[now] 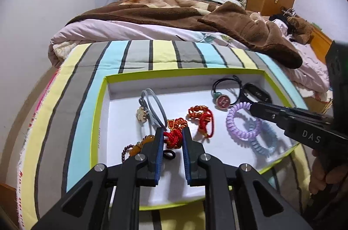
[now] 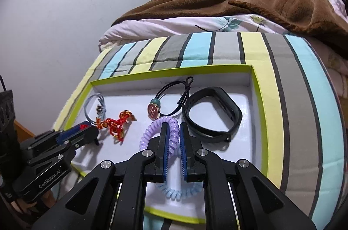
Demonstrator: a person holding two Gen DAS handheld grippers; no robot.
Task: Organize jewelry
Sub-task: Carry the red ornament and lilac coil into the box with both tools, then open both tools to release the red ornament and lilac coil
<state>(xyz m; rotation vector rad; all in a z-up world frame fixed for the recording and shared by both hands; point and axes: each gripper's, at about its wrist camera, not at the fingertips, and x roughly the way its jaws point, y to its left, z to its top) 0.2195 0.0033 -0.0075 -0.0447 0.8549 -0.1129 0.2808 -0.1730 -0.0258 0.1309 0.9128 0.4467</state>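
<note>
Right wrist view: right gripper (image 2: 173, 132) jaws clench the purple coil tie (image 2: 152, 128), centre frame. Left gripper (image 1: 173, 138) jaws grasp the red knotted charm (image 1: 174, 138). Next, probably lifting both clear

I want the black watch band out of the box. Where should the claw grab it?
Grab the black watch band on its near strap, coming straight down from above. It lies flat as an open loop, so one finger can drop inside the loop and one outside. The right claw is closest.

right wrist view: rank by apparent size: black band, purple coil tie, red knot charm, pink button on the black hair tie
1. black band
2. purple coil tie, partly behind the right gripper
3. red knot charm, motion-blurred
4. pink button
</note>
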